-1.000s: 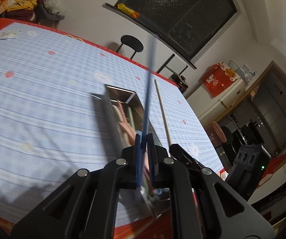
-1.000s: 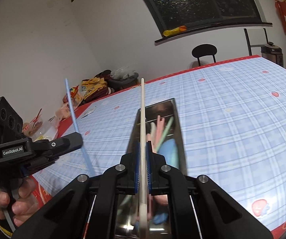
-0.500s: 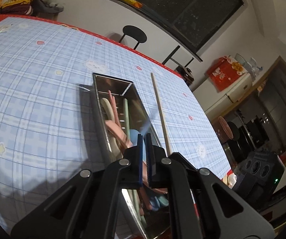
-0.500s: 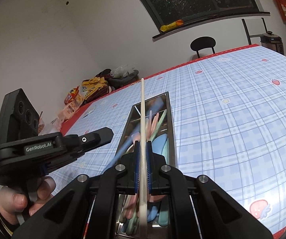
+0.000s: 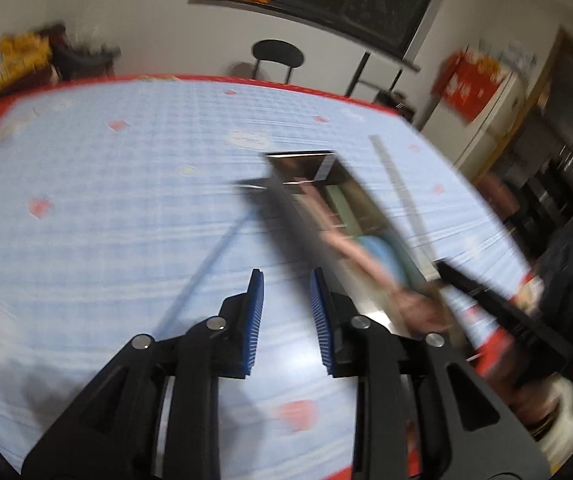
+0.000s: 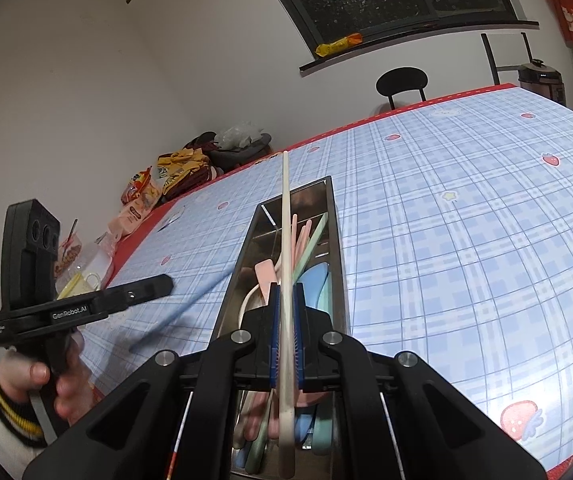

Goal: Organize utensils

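Left hand-held gripper (image 5: 286, 300) just opened (nothing between); right hand-held gripper (image 6: 285, 320) clamps cream chopstick (image 6: 285, 208).

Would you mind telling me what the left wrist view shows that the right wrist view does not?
Only the left wrist view shows the left gripper with its jaws parted, nothing between them; they have just been opening. It also shows a red box.

Only the right wrist view shows the hand and the right gripper shut on the cream chopstick.

Both show the blurred blue chopstick, the steel utensil tray and the blue checked tablecloth.
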The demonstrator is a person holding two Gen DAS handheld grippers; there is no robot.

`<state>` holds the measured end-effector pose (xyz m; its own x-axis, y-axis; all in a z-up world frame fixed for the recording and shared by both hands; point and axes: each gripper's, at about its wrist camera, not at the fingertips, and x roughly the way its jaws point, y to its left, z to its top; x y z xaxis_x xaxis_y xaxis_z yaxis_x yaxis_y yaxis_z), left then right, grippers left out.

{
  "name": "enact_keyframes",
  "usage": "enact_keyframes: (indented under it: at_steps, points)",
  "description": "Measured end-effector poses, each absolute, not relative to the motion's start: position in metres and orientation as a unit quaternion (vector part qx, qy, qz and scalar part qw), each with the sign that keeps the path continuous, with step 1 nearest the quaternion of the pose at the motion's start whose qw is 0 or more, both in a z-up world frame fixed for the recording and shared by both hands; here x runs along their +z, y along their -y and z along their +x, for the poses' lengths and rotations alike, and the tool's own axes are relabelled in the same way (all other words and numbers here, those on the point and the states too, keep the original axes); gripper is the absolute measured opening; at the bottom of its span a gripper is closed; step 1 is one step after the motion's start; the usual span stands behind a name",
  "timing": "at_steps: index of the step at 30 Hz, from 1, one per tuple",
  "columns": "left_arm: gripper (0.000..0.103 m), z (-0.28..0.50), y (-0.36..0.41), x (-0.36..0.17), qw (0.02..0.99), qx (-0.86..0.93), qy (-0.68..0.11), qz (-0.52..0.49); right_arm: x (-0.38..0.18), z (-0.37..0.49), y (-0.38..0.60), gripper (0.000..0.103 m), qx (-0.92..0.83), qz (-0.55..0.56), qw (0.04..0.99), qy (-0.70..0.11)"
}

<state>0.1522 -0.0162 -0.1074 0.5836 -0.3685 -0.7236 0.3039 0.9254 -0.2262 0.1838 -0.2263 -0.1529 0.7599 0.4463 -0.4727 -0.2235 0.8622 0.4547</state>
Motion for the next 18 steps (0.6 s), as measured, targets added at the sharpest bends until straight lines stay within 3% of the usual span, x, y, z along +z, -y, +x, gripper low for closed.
enact_keyframes:
  at_steps: [4,9,18]
  points:
    - [0.037,0.159,-0.002,-0.117,0.886,-0.17,-0.428,0.056,-0.153,0.182,0.225,0.007,0.181,0.183,0.921,-0.292]
    - [0.037,0.166,-0.001,-0.138,0.87,-0.145,-0.44,0.167,-0.153,0.18,0.223,0.007,0.179,0.179,0.923,-0.289]
    - [0.038,0.197,-0.014,-0.152,0.864,-0.111,-0.451,0.194,-0.153,0.178,0.225,0.006,0.182,0.184,0.922,-0.289]
